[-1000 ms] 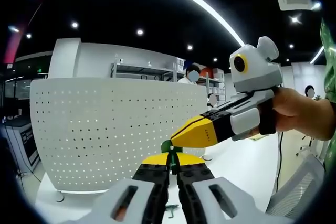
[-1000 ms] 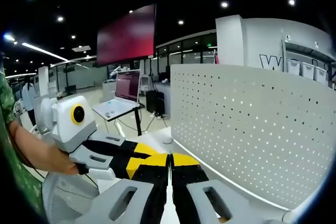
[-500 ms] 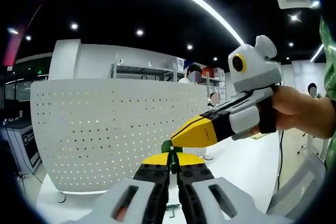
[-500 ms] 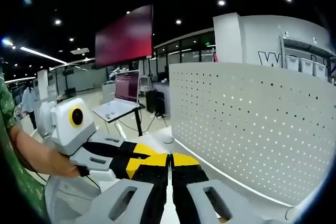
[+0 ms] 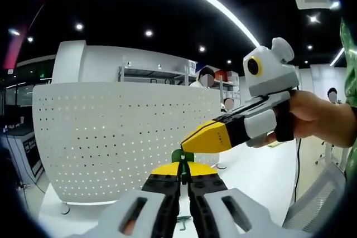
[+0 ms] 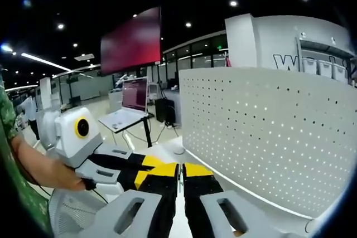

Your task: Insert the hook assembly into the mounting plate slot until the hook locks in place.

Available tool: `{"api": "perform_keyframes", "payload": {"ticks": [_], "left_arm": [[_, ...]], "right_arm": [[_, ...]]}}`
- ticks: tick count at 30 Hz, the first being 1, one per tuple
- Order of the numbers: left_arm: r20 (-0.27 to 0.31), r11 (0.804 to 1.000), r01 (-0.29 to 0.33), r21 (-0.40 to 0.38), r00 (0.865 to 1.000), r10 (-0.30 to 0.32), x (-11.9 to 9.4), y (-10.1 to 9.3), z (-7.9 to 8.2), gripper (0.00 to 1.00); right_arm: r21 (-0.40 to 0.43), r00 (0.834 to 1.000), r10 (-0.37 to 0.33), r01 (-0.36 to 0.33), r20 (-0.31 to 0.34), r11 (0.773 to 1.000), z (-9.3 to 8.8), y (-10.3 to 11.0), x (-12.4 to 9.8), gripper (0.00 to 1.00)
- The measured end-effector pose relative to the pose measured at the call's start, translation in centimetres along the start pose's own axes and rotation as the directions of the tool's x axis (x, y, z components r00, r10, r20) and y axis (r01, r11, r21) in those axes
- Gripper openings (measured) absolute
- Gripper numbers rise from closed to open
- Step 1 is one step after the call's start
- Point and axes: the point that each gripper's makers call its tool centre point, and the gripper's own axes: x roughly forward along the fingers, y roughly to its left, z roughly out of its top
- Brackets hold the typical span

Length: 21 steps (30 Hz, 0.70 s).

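Observation:
The mounting plate [image 5: 111, 137] is a white curved perforated board standing upright on the white table, left of centre in the left gripper view. In the right gripper view the plate [image 6: 268, 137] spreads across the right. My left gripper [image 5: 182, 166] is shut on a small green hook piece [image 5: 182, 155] that pokes up past its yellow tips. My right gripper [image 5: 187, 145] comes in from the right in a person's hand, jaws shut, its tip just above the green piece. In its own view the right gripper [image 6: 179, 167] is shut, beside the left gripper [image 6: 111, 160].
A small metal hook [image 5: 181, 224] lies on the white table [image 5: 262, 176] below my left jaws. A table with a laptop [image 6: 125, 116] and a red screen [image 6: 134, 40] stand behind. People and shelving [image 5: 150, 75] are far back. A mesh chair [image 6: 72, 213] sits low left.
The right gripper's tip has edged slightly up from the green piece. Both views have barely shifted otherwise.

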Motion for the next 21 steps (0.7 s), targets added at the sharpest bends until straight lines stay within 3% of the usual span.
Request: {"api": "perform_keyframes", "payload": {"ticks": [7, 21], "left_arm": [[-0.003, 1.0, -0.001, 0.001, 1.0, 0.001, -0.1, 0.05, 0.04, 0.04], [-0.007, 1.0, 0.0, 0.002, 1.0, 0.0, -0.23, 0.13, 0.11, 0.04]], "right_arm": [[-0.01, 1.0, -0.016, 0.016, 0.003, 1.0, -0.01, -0.31, -0.2, 0.09], [-0.006, 0.999, -0.035, 0.035, 0.003, 0.999, -0.16, -0.52, -0.46, 0.32]]}}
